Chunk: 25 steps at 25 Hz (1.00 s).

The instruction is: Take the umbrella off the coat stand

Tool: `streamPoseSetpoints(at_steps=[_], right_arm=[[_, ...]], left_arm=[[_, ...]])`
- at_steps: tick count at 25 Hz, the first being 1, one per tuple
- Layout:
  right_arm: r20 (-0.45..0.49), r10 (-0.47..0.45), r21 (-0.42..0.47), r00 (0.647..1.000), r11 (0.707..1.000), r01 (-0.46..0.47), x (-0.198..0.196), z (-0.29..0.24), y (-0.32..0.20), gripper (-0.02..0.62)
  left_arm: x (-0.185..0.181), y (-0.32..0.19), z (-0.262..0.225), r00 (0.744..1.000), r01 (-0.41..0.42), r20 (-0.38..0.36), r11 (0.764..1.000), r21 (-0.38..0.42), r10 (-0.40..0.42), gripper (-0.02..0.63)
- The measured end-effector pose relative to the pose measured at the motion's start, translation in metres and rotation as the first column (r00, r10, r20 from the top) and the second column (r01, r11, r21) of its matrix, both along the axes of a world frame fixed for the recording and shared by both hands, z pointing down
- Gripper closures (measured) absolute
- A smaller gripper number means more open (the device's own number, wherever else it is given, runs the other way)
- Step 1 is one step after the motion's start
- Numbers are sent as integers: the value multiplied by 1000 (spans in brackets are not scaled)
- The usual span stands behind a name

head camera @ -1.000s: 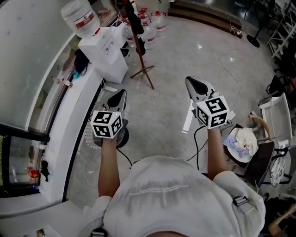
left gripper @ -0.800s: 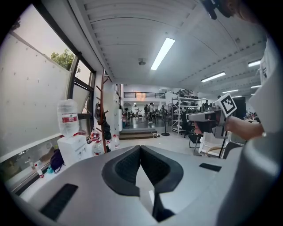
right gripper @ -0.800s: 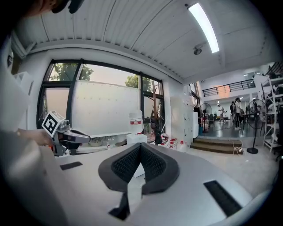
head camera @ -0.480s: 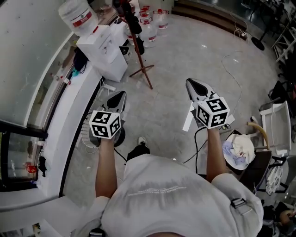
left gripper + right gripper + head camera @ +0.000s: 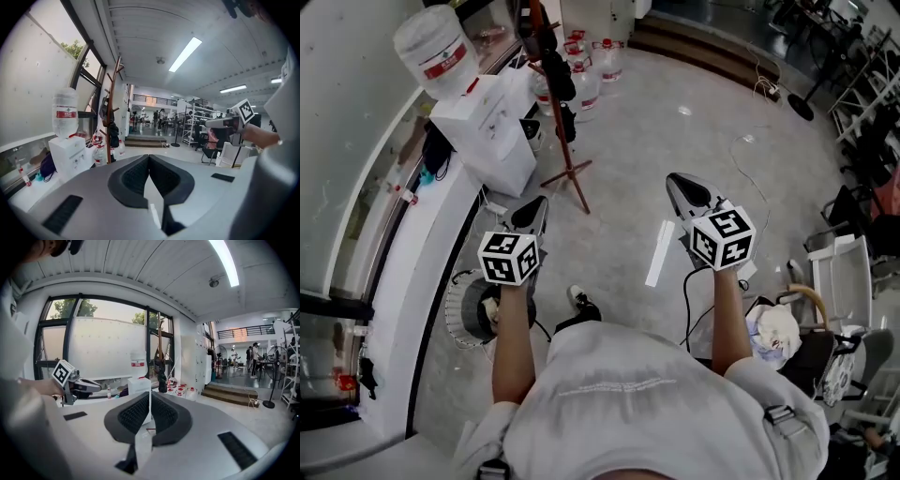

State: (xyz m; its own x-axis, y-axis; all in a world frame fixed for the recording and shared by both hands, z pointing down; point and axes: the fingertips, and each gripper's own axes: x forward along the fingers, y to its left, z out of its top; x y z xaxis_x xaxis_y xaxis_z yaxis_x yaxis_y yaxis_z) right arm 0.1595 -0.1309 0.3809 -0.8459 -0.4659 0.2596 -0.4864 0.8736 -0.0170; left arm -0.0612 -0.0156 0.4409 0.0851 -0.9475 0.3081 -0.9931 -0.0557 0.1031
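Fingers [image 5: 134,176] of the left gripper [image 5: 538,205] meet at their tips with nothing between them. The right gripper [image 5: 676,181] is closed the same way and is also empty. Both are held out over the floor [image 5: 694,141], side by side and apart from each other. Ahead, nearer the left gripper, stands the coat stand [image 5: 565,161], well apart from both. The dark umbrella [image 5: 562,81] hangs on its pole, untouched. A water dispenser [image 5: 487,136] stands just beside the stand, with bottles [image 5: 586,75] on the floor behind it.
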Motion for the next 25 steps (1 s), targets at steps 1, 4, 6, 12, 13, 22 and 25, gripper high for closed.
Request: streamPoseSetpoints(at_steps=[1, 4, 6, 12, 13, 22, 25], right_arm=[[3, -5, -5, 1000, 1000, 5, -10, -3, -10, 571], [2, -14, -17, 1000, 1000, 14, -41, -8, -42, 571], [-19, -23, -15, 1000, 1000, 23, -66, -7, -59, 571], [-48, -47, -57, 998, 997, 44, -134, 11, -101, 569], [-45, -52, -64, 998, 997, 49, -144, 13, -107, 567], [-84, -278, -133, 957, 955, 266, -235, 41, -151, 360], [-174, -346, -130, 922, 936, 327, -263, 62, -179, 280]], left_arm=[[-9, -11, 1, 1000, -5, -9, 1000, -1, 5, 591], [-39, -40, 1, 999, -16, -28, 1000, 4, 16, 591], [-62, -55, 3, 999, -7, -35, 1000, 3, 7, 591], [-117, -82, 13, 999, 16, -43, 1000, -25, -17, 591], [-123, -85, 14, 999, 19, -45, 999, -31, -20, 591], [-176, -110, 39, 987, 124, -94, 989, -82, -132, 591], [-196, -127, 51, 974, 182, -114, 977, -108, -194, 592]])
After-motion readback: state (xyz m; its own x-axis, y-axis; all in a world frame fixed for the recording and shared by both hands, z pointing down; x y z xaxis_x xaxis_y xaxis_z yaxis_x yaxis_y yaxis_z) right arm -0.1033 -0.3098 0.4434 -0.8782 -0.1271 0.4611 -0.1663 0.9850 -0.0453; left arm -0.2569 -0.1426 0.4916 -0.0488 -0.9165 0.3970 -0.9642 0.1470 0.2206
